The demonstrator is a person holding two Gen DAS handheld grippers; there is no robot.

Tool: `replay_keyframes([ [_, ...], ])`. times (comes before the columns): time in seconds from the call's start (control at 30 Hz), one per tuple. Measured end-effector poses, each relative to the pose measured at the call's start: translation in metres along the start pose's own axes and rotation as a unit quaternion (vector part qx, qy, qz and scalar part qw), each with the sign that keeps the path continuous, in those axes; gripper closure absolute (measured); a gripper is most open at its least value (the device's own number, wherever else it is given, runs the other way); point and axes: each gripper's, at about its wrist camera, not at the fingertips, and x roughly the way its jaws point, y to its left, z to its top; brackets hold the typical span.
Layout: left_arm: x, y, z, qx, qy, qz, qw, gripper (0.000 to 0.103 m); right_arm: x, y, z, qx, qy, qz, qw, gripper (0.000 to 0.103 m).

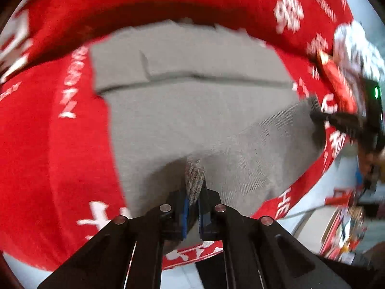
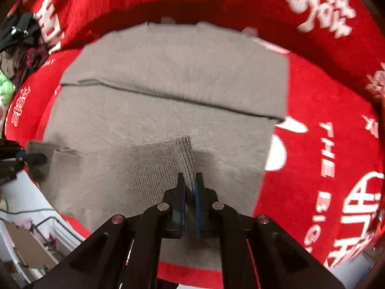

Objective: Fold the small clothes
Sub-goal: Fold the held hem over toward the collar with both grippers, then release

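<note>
The left gripper (image 1: 195,187) is pressed together, pinching a bunched-up bit of the grey knit garment's (image 1: 192,110) near edge. The right gripper (image 2: 190,185) pinches another bit of that same ribbed edge. The garment spreads out ahead of both grippers, lying on a red cloth with white writing (image 2: 324,96). A folded flap crosses its far half. To the far left of the right gripper sits a pile of other clothes (image 2: 21,45).
</note>
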Motion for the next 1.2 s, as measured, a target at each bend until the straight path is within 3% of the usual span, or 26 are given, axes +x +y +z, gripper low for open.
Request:
replay_keyframes([
  [0.27, -0.061, -0.009, 0.033, 0.014, -0.083, 0.000, 0.9964, 0.096, -0.072, 0.007, 0.004, 0.016, -0.084, -0.048, 0.995, 0.097],
  [0.43, -0.075, -0.009, 0.083, 0.011, -0.125, 0.008, 0.9920, 0.096, -0.095, 0.000, 0.045, 0.011, -0.129, -0.056, 0.990, 0.097],
  [0.57, -0.067, -0.001, 0.125, 0.005, -0.136, 0.025, 0.9903, 0.096, -0.090, -0.017, 0.084, 0.025, -0.138, -0.054, 0.989, 0.097],
  [0.7, -0.046, 0.008, 0.170, 0.007, -0.137, 0.046, 0.9894, 0.096, -0.070, -0.036, 0.128, 0.032, -0.137, -0.047, 0.989, 0.097],
  [0.93, 0.030, 0.033, 0.229, -0.018, -0.103, 0.088, 0.9906, 0.096, 0.012, -0.060, 0.197, 0.038, -0.099, -0.040, 0.994, 0.097],
  [1.2, 0.107, 0.052, 0.250, -0.041, -0.059, 0.131, 0.9887, 0.096, 0.094, -0.079, 0.217, 0.067, -0.047, -0.024, 0.996, 0.097],
])
